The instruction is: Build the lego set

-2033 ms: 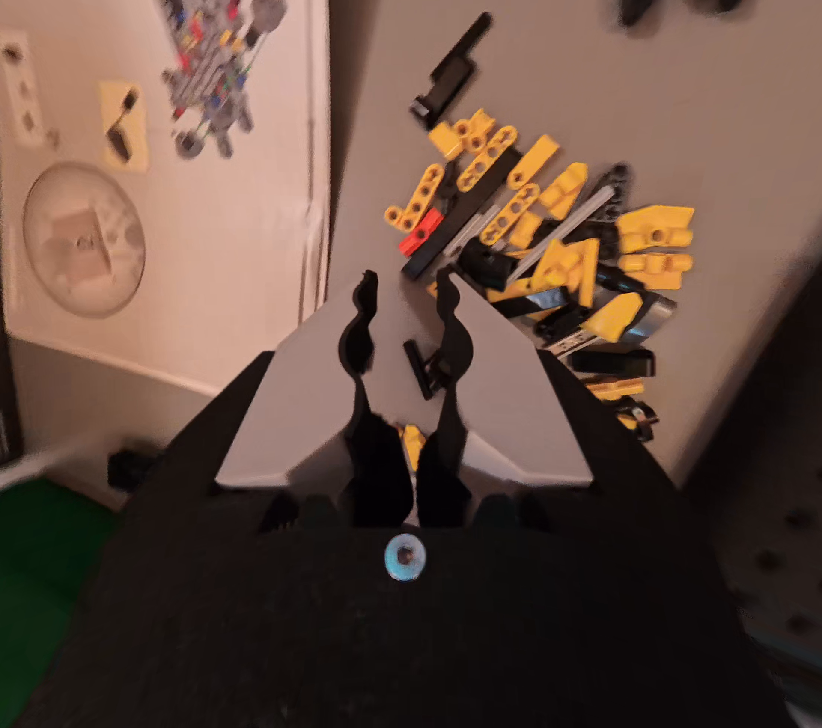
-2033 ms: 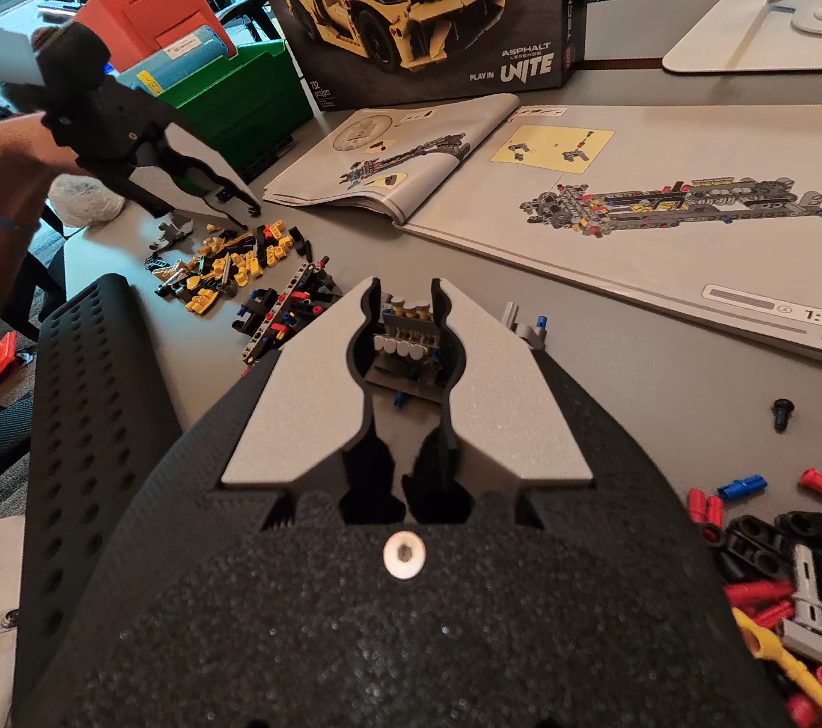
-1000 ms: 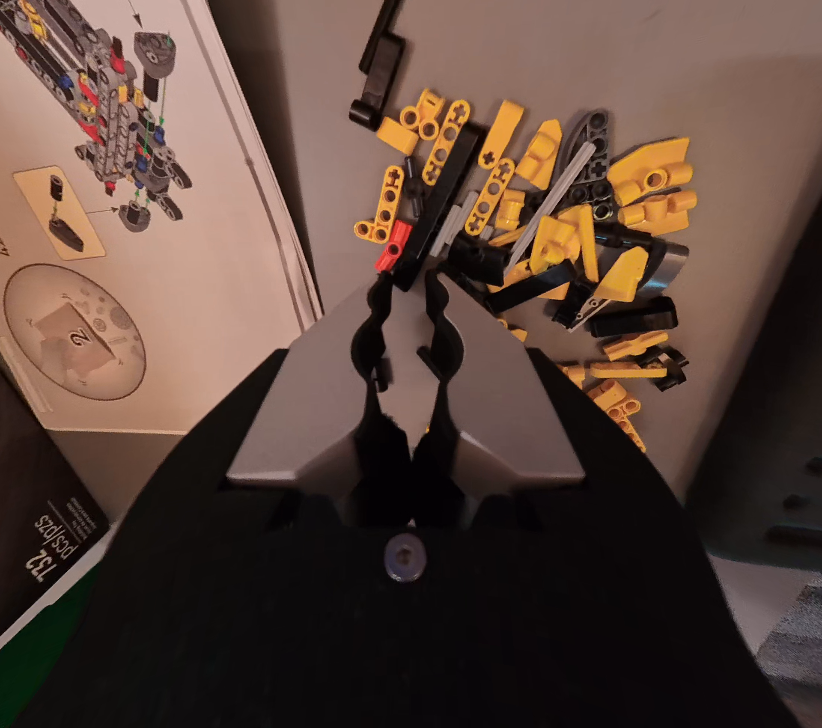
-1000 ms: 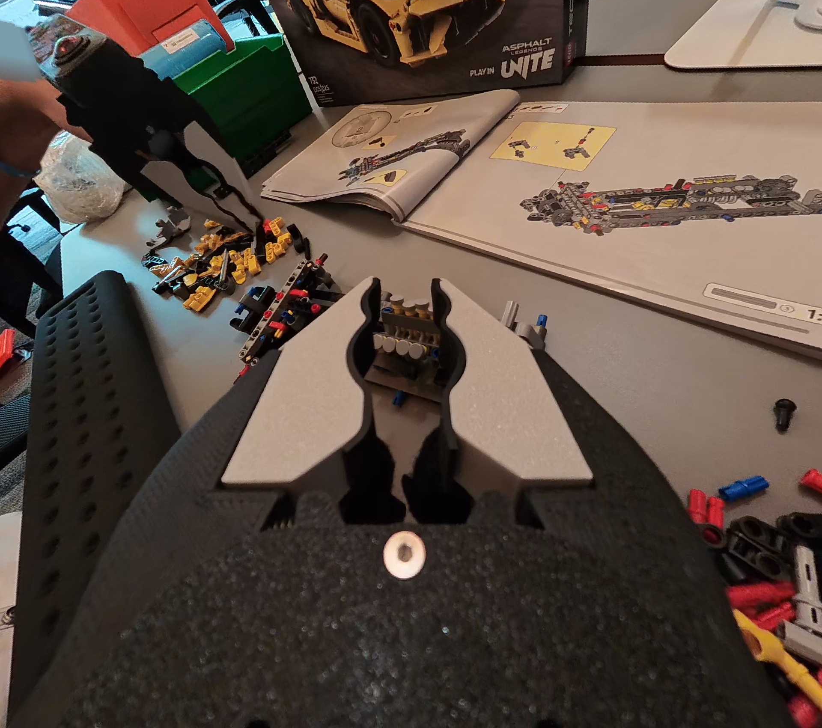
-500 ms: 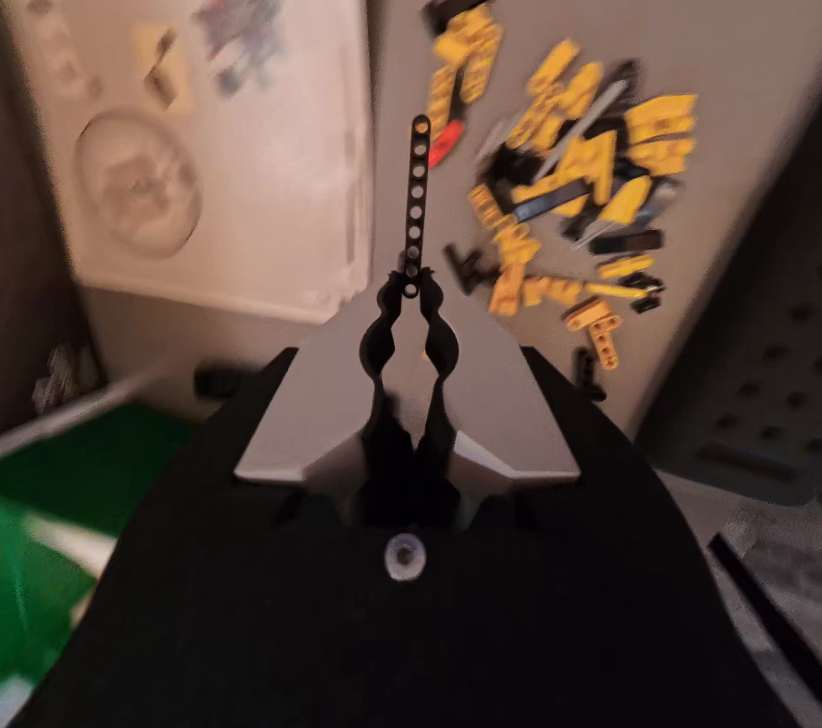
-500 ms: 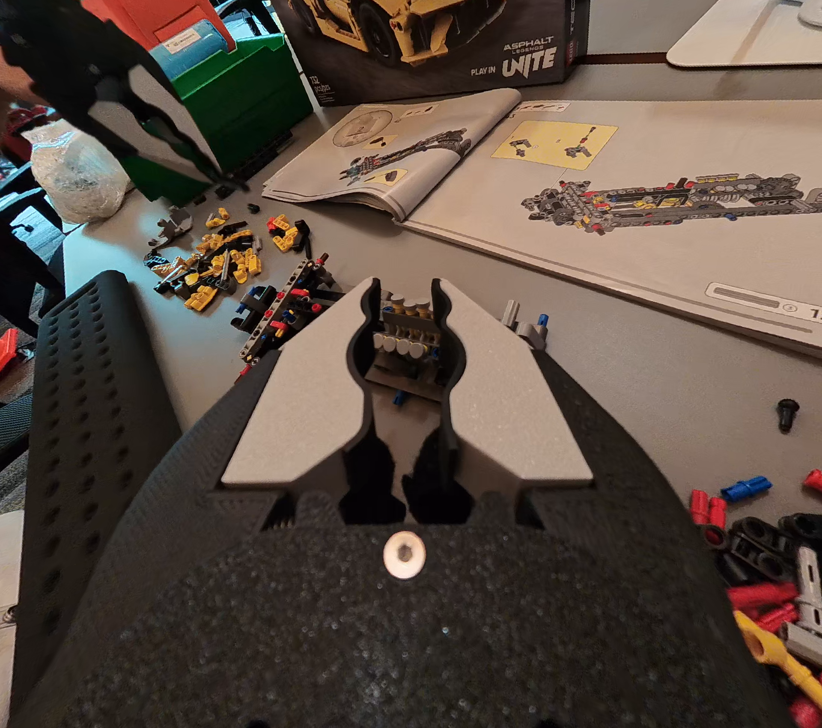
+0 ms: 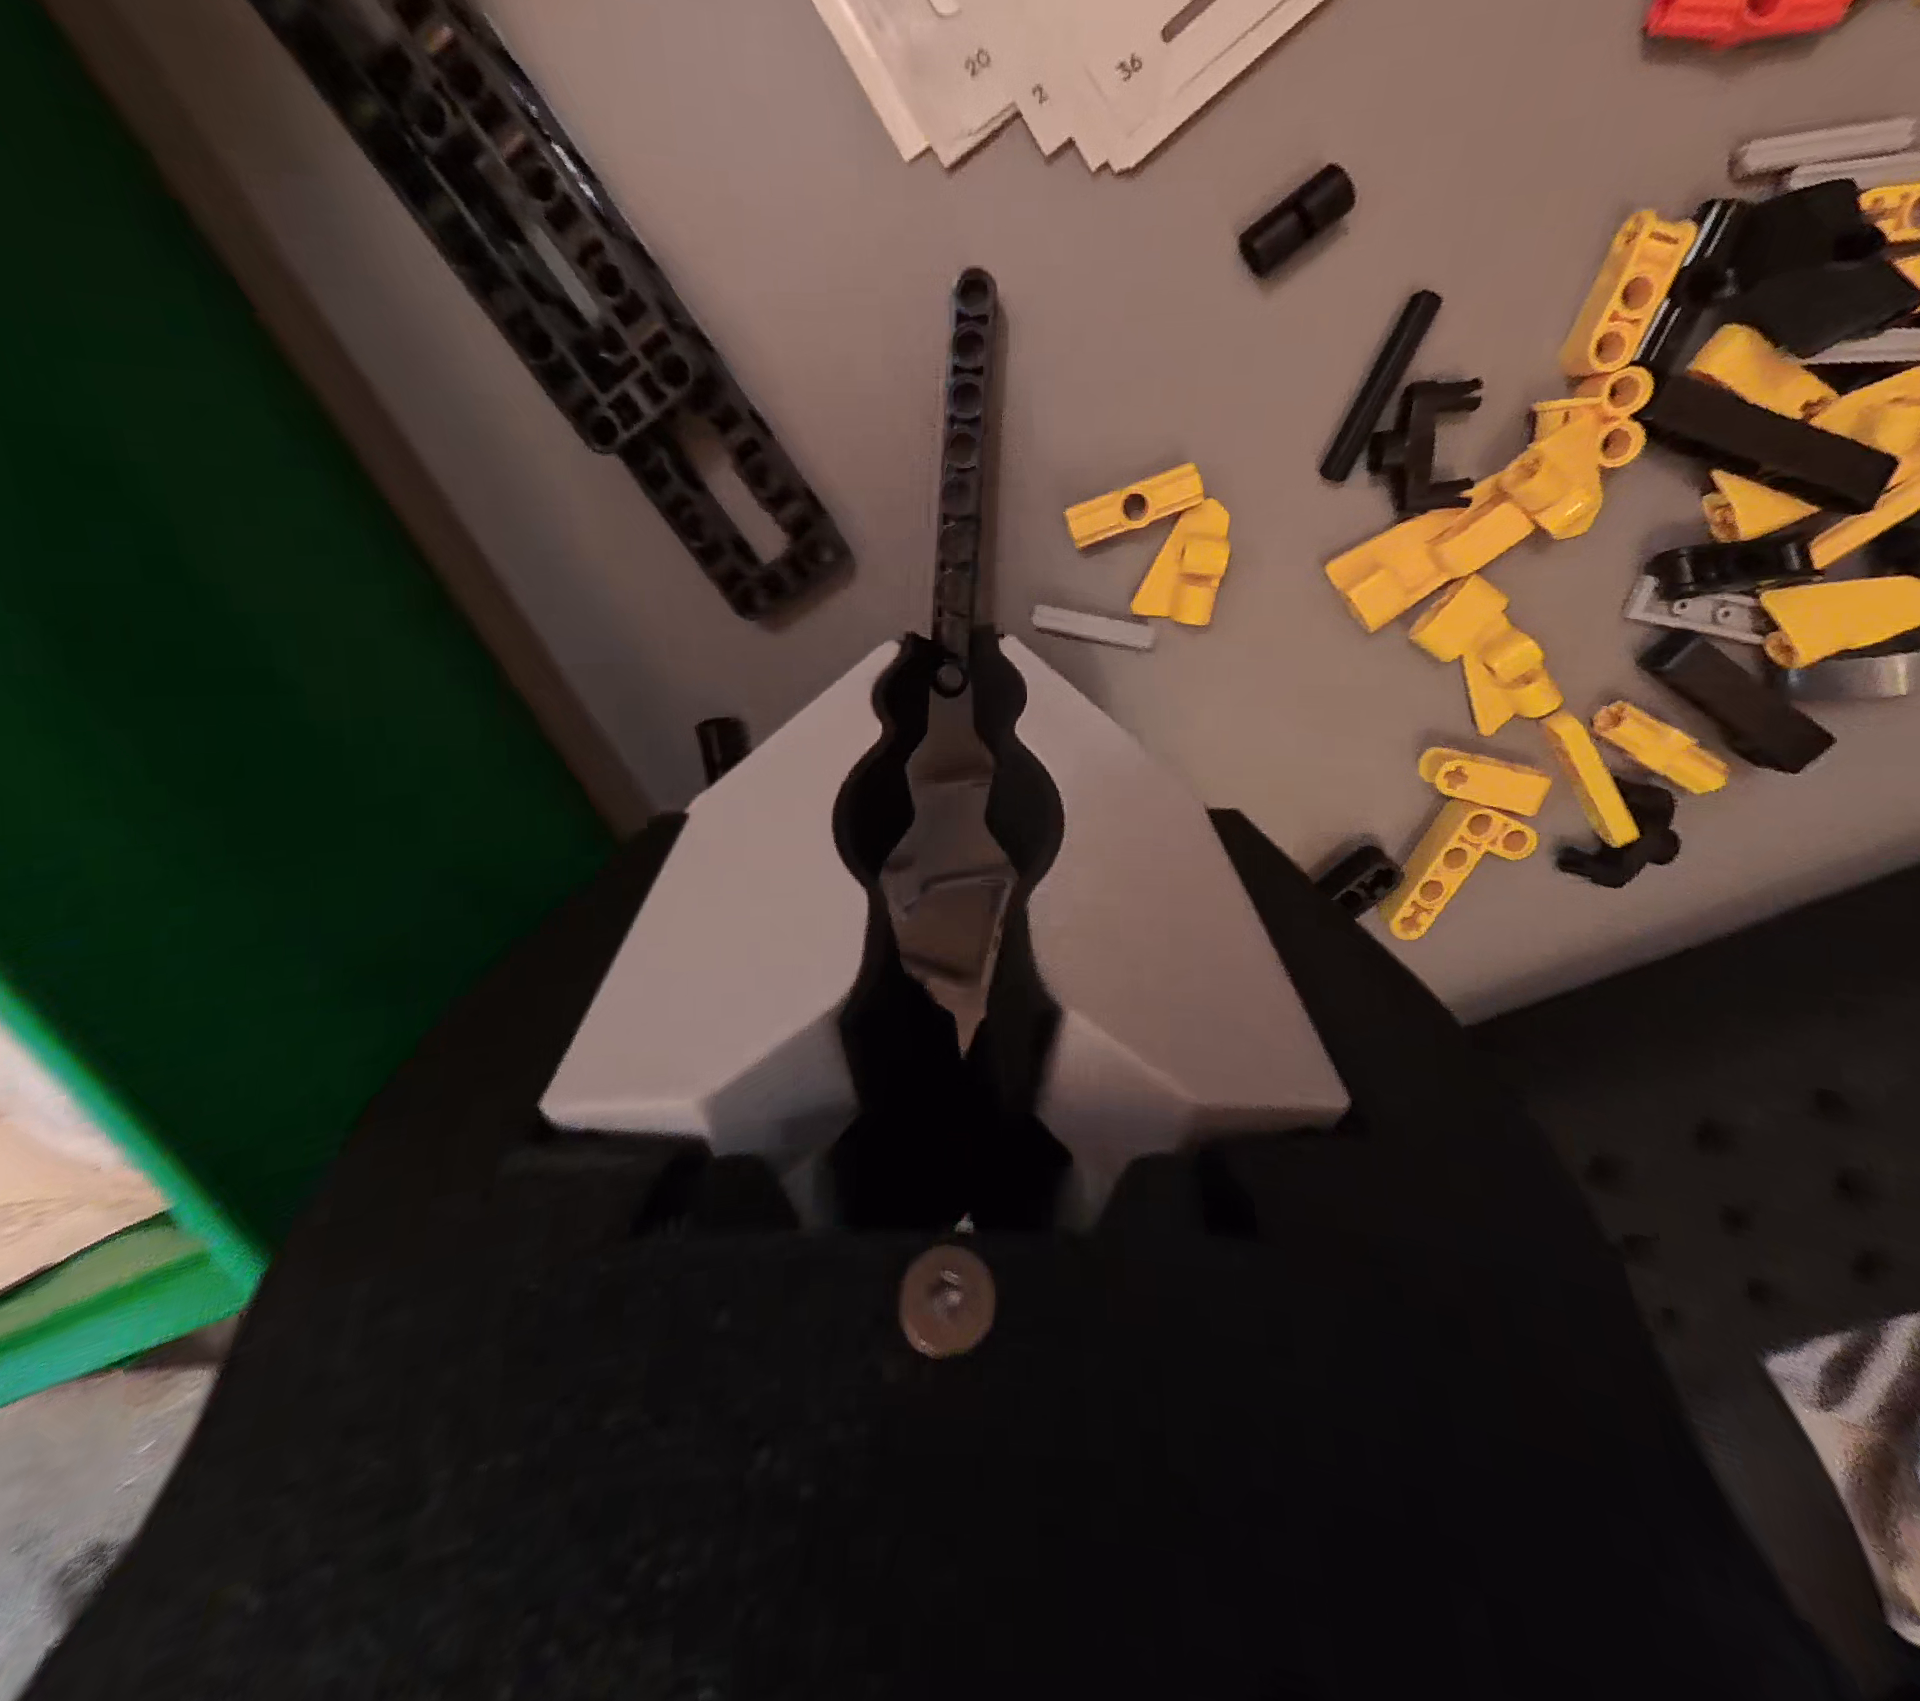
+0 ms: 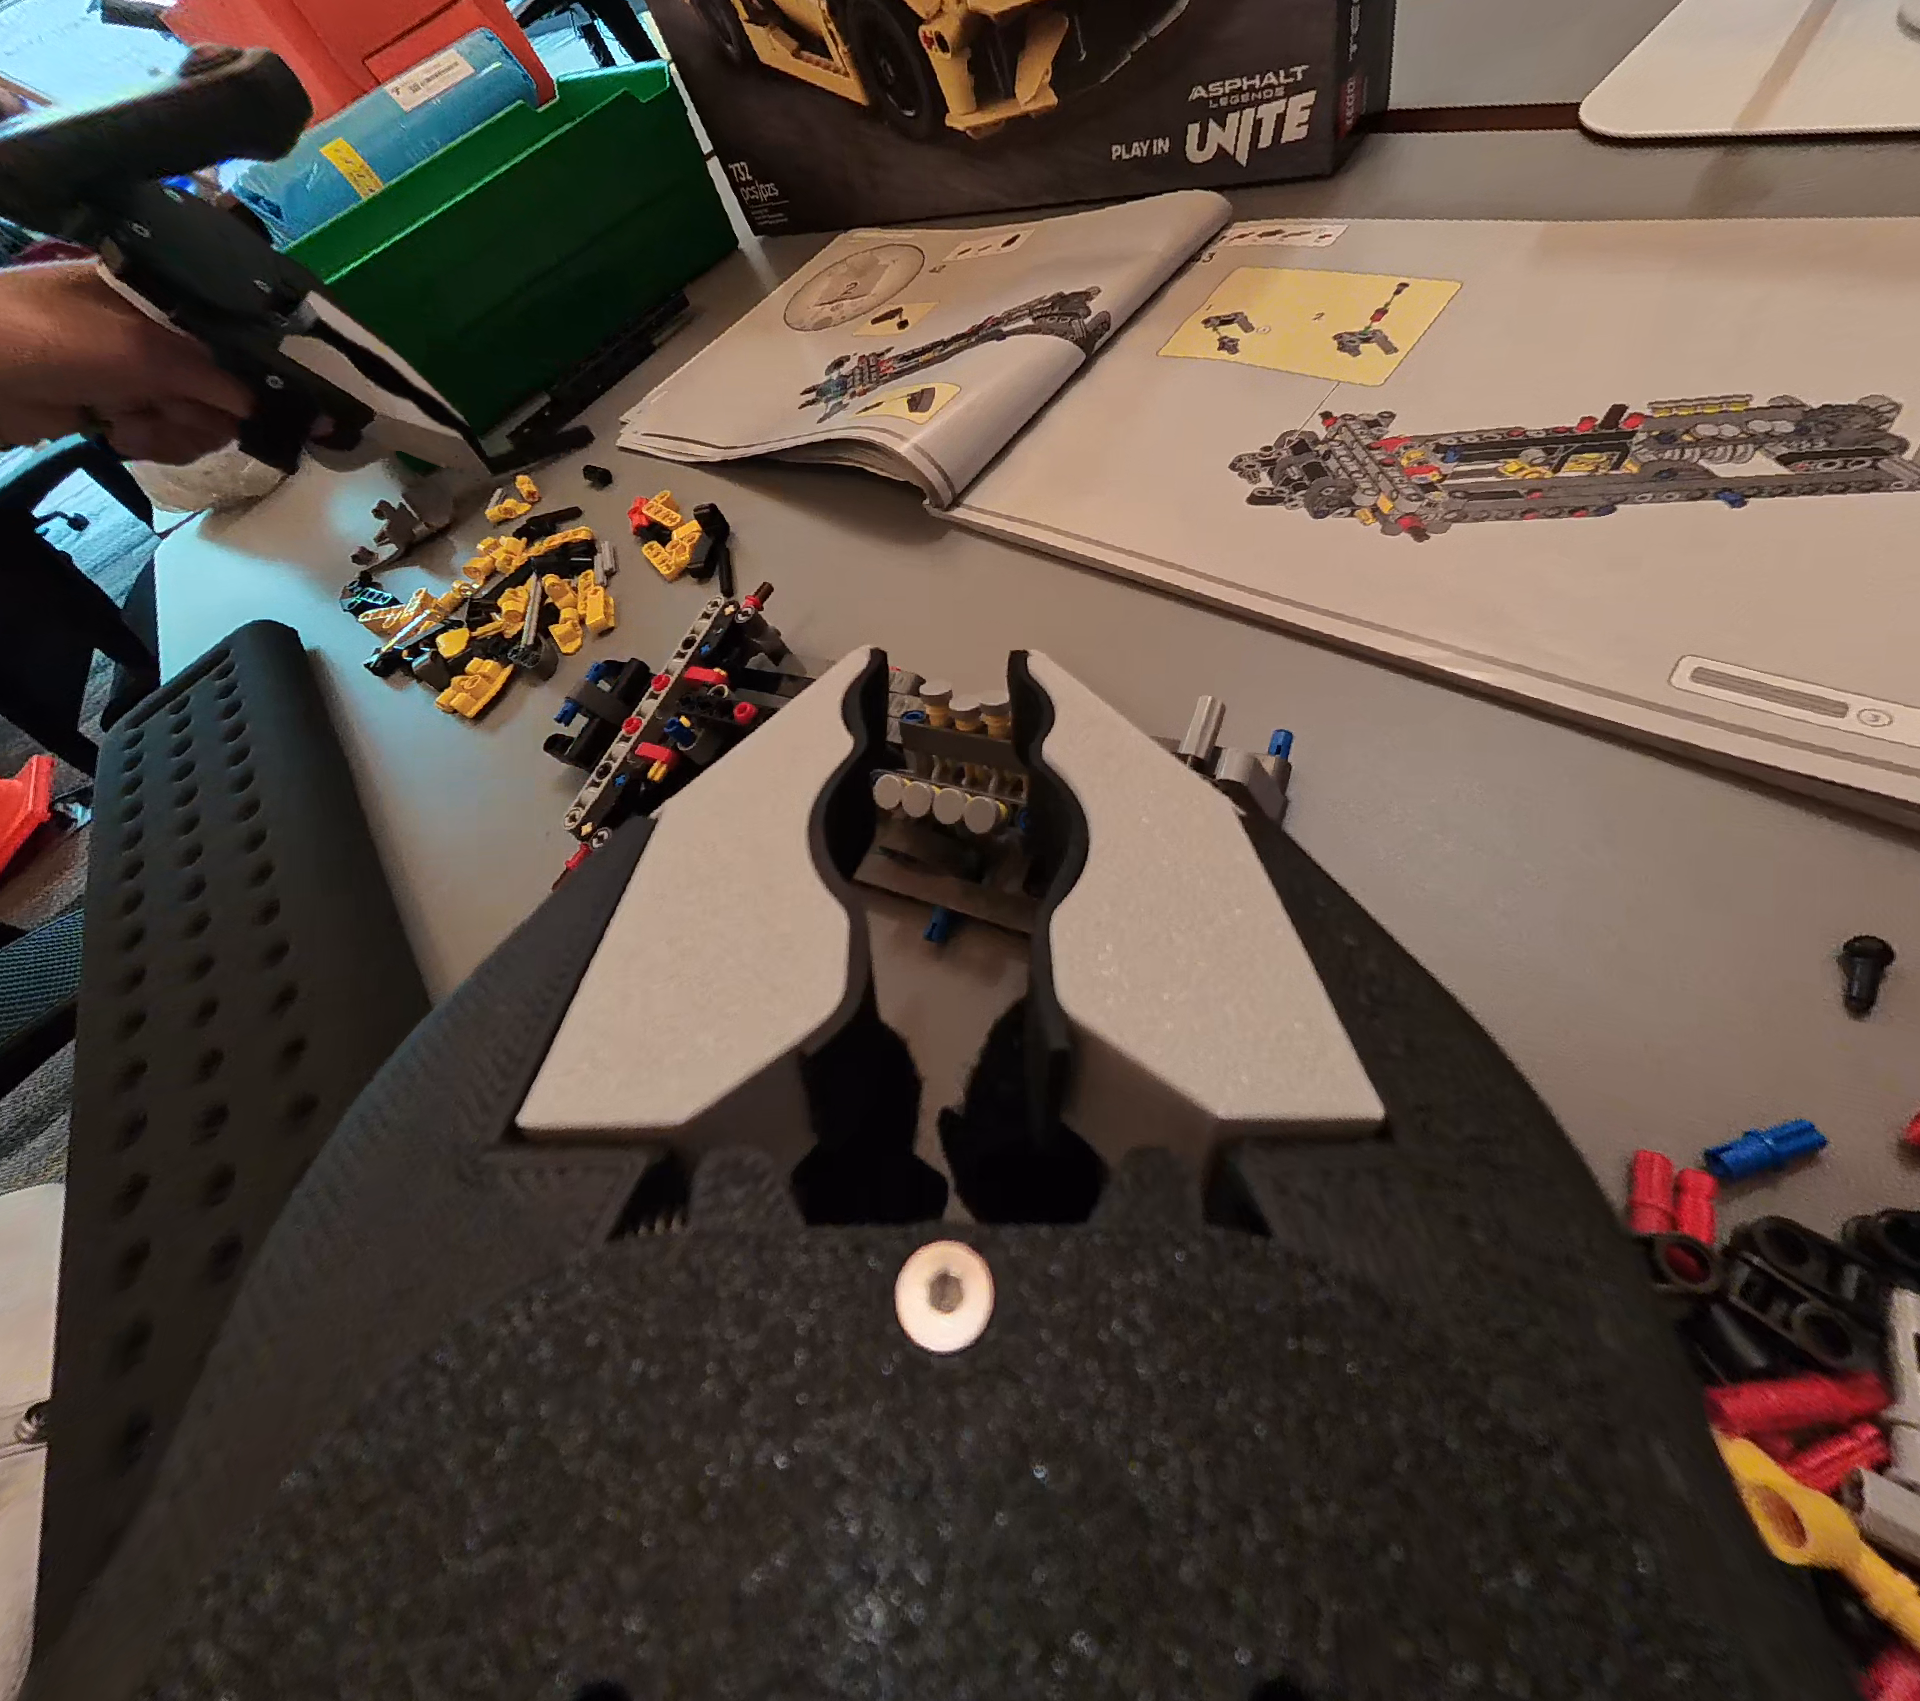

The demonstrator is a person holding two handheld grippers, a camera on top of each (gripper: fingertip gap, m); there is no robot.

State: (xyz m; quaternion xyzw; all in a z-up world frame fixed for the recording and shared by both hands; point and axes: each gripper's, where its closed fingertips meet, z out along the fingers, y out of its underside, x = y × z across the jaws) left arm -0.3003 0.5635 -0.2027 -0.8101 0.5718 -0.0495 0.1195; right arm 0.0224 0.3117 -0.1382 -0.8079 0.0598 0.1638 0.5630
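Our left tongs (image 7: 951, 675) pinch one end of a thin black holed plastic beam (image 7: 964, 456), its long axis pointing straight ahead above the grey worktop (image 7: 810, 217). Our right tongs (image 8: 948, 685) grip a grey engine block assembly (image 8: 951, 794) resting on that worktop.

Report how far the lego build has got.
Done: a partial chassis frame and a small engine block stand assembled on the table. In hand: the left gripper pinches a long black beam; the right gripper brackets the engine block. Left: piles of yellow pieces and red pins lie loose, so most remains.
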